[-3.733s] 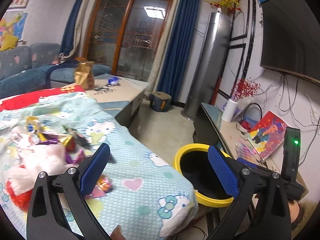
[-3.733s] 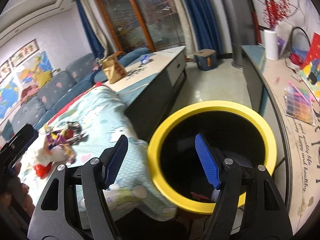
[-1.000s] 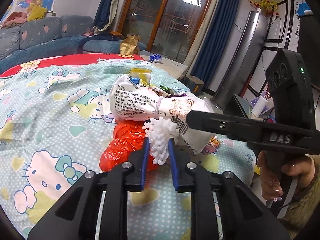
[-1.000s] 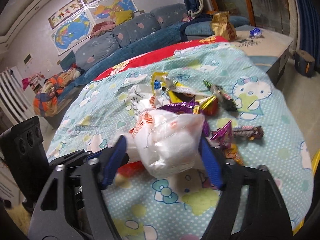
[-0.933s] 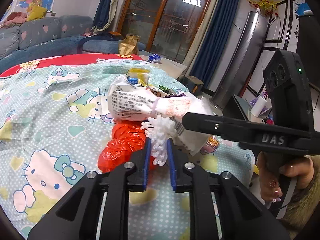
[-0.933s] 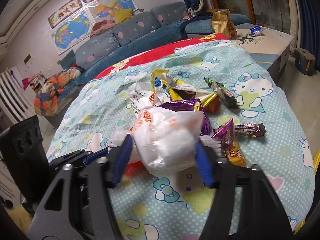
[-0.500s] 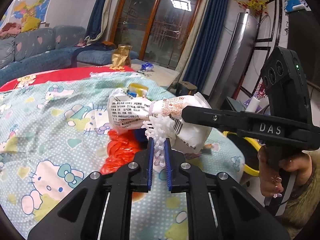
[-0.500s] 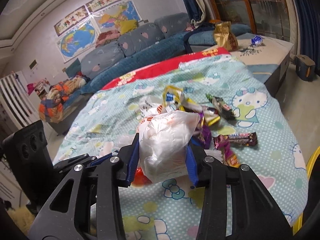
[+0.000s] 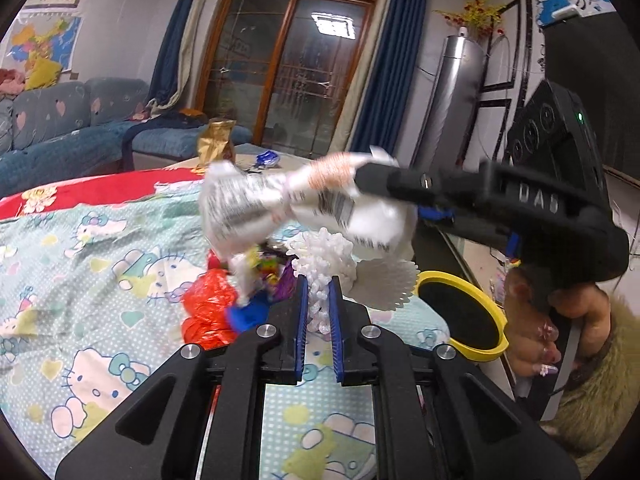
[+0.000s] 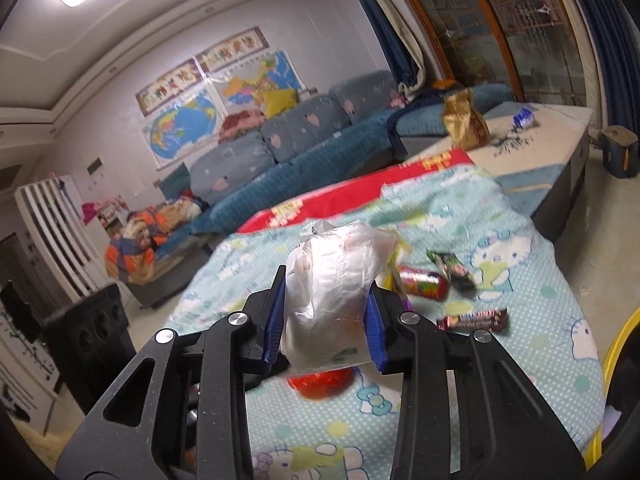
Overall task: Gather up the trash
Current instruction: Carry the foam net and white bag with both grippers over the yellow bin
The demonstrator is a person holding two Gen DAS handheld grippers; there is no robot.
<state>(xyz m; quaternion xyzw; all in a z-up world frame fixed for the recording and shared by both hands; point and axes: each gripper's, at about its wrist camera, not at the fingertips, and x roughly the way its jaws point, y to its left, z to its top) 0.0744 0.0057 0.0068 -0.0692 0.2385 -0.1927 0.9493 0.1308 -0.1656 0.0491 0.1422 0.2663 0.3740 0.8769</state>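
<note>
Fig.: Both grippers clamped on trash above the bedspread.
We see the right gripper (image 10: 326, 322) closed on a clear bag (image 10: 334, 300), held up over the bedspread (image 10: 532, 248); the left gripper (image 9: 319, 314) pinches white foam netting (image 9: 324, 268), just below the bag. Wrappers (image 10: 472, 319) & a red bag (image 9: 208, 308) lie on the spread w/ more trash near them. A yellow-rimmed bin (image 9: 486, 312) stands beside the bed, right of the left gripper.

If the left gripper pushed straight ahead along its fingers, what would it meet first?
Apart from the white foam net it already grips, the left gripper would probably meet the white printed bag held by the right gripper; depth is unclear.
</note>
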